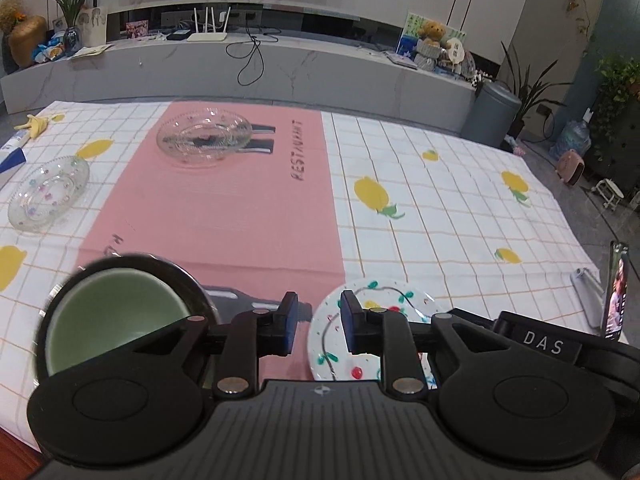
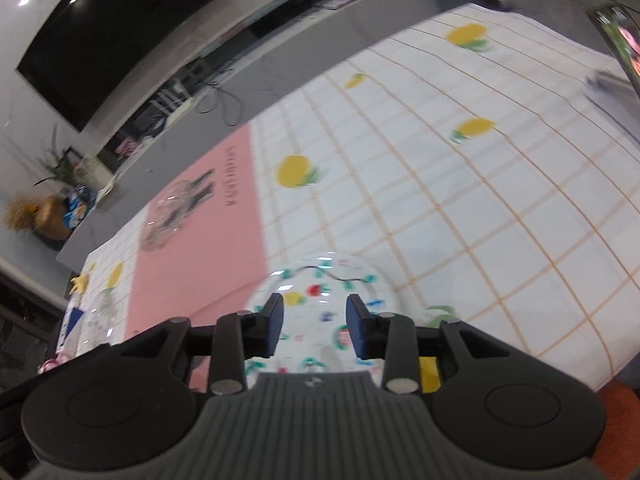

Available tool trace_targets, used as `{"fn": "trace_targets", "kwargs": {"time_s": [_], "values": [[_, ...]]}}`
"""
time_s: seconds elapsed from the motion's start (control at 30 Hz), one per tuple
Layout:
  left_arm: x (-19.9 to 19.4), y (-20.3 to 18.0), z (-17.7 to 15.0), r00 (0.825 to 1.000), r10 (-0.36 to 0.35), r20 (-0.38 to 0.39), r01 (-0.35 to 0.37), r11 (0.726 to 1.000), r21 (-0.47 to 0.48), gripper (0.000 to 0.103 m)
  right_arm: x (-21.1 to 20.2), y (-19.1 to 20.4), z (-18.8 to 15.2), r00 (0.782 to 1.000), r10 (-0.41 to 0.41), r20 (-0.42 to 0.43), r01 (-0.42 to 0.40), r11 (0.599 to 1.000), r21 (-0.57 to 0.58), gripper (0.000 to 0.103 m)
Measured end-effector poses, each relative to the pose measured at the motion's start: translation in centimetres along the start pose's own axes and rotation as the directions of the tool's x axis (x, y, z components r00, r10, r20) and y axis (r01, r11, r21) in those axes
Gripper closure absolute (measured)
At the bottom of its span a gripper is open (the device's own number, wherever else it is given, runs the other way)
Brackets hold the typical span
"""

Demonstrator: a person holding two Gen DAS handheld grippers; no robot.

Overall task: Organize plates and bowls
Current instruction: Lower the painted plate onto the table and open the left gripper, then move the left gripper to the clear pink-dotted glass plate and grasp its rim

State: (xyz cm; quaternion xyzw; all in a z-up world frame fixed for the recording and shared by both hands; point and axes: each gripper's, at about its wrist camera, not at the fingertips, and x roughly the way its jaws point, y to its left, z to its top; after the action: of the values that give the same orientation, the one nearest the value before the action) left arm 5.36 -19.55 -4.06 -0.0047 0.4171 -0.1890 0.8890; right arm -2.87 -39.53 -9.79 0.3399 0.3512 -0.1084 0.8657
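Note:
A dark bowl [image 1: 120, 312] with a pale green inside sits at the near left on the pink placemat [image 1: 240, 208]. A white plate with painted fruit [image 1: 384, 308] lies at the near right. A clear glass bowl [image 1: 204, 138] stands far on the placemat, and a clear glass plate [image 1: 48, 194] lies at the left. My left gripper [image 1: 318, 326] is open and empty, between the dark bowl and the painted plate. My right gripper [image 2: 316, 330] is open, hovering just over the painted plate [image 2: 320, 284]. The right wrist view is blurred.
A phone on a stand [image 1: 616, 292] is at the table's right edge. A banana-shaped toy [image 1: 34, 124] and a tube lie at the far left. A lemon-print checked cloth [image 1: 460, 208] covers the table. A TV bench [image 1: 240, 68] stands beyond the far edge.

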Motion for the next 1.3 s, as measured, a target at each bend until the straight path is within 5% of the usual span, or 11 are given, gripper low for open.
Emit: {"fn": "trace_targets", "kwargs": {"time_s": [0.47, 0.63, 0.9, 1.3], "values": [[-2.6, 8.3, 4.6, 0.998, 0.008, 0.060, -0.004, 0.998, -0.062, 0.076, 1.3, 9.1, 1.2, 0.998, 0.048, -0.038, -0.055, 0.980, -0.190, 0.060], [-2.1, 10.8, 6.7, 0.998, -0.042, 0.055, 0.045, 0.998, -0.053, 0.074, 3.2, 11.9, 2.5, 0.996, 0.052, -0.068, -0.067, 0.969, -0.239, 0.057], [0.7, 13.8, 10.1, 0.996, -0.083, 0.038, 0.084, 0.996, -0.008, 0.069, 7.7, 15.6, 4.6, 0.995, 0.013, -0.100, -0.047, 0.940, -0.337, 0.055], [9.1, 19.0, 14.1, 0.986, -0.164, 0.002, 0.164, 0.982, -0.090, 0.067, 17.1, 16.8, 8.3, 0.989, 0.005, -0.147, -0.048, 0.955, -0.293, 0.055]]}}
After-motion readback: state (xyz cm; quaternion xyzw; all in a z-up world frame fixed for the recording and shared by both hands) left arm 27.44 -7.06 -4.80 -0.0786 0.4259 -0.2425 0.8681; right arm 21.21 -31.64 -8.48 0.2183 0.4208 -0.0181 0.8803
